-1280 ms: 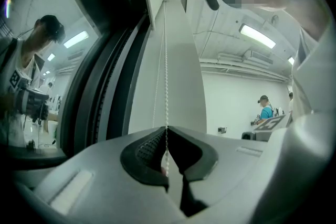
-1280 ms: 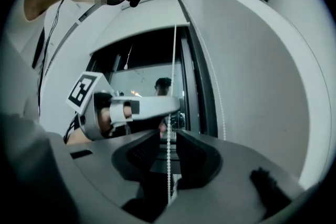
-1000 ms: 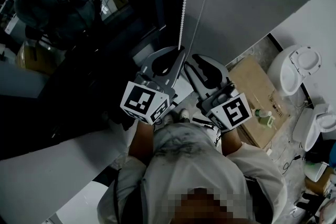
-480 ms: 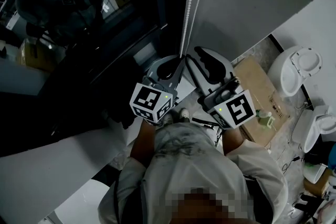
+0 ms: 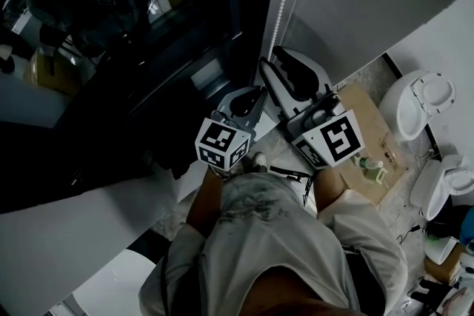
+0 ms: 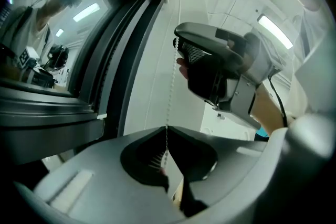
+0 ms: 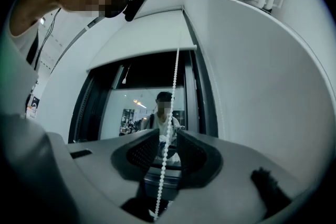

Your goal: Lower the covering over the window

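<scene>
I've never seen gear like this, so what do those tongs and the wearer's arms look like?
Both the left tongs and right tongs are grey moulded plastic with dark ribbed pads around a rounded hollow. Each carries a white cube printed with black square markers. The person wears a pale short-sleeved shirt.

"What are you wearing?"

"A pale grey shirt [image 5: 259, 233] with short sleeves; it's creased across the front."

"And the tools?"

"My left gripper [image 5: 257, 91] and my right gripper [image 5: 272, 59] look the same: smooth grey shells with curved jaws; the pads [image 7: 140, 152] inside are black and finely ribbed. Each carries a white cube printed with black squares — the left cube [image 5: 221, 146] and the right cube [image 5: 331, 140]; a thin black cable [image 6: 279, 101] runs off the back of the right one."
</scene>
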`<state>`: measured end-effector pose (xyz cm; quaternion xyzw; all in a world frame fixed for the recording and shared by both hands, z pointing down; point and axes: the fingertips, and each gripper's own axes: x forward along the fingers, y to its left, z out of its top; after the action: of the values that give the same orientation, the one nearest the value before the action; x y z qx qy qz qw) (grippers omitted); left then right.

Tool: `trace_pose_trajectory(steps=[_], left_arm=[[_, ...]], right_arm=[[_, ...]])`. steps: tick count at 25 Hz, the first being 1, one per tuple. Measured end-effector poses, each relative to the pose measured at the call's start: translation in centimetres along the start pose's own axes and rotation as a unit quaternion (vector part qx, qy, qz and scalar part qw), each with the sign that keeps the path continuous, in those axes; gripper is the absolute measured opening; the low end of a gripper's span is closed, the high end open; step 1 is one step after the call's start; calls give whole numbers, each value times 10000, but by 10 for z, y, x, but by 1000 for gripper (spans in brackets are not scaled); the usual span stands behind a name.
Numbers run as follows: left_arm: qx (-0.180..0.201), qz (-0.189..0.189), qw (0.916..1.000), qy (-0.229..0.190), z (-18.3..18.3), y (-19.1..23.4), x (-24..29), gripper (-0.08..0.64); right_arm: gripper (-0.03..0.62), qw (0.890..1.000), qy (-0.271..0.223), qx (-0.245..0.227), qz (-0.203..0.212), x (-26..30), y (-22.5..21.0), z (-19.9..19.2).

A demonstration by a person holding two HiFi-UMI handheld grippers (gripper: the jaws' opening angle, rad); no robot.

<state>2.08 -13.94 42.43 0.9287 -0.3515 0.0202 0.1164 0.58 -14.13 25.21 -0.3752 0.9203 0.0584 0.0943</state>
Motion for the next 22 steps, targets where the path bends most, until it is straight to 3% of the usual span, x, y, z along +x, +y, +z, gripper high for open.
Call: trace_pose_trajectory(steps=[3, 5, 6, 14, 17, 22], left_arm=[[6, -7, 10000, 0, -2, -1, 1, 17], [17, -16, 10000, 3, -2, 0, 1, 17], [31, -24, 10000, 11, -2, -1, 1, 17], [354, -147, 9992, 90, 2, -14, -4, 31], [339, -229, 9992, 38, 7, -17, -8, 62], [257, -235, 9992, -182, 23, -16, -20, 134]], right_arm=[[107, 10000, -34, -41, -64, 2, -3, 0], [32, 9998, -156, -26, -116, 3, -3, 4], [24, 9997, -212, 1, -112, 3, -2, 6], [18, 9995, -207, 81, -246, 0, -14, 1], [18, 9994, -269, 90, -221, 0, -15, 3], [18, 9996, 69, -41, -278, -3, -18, -15]])
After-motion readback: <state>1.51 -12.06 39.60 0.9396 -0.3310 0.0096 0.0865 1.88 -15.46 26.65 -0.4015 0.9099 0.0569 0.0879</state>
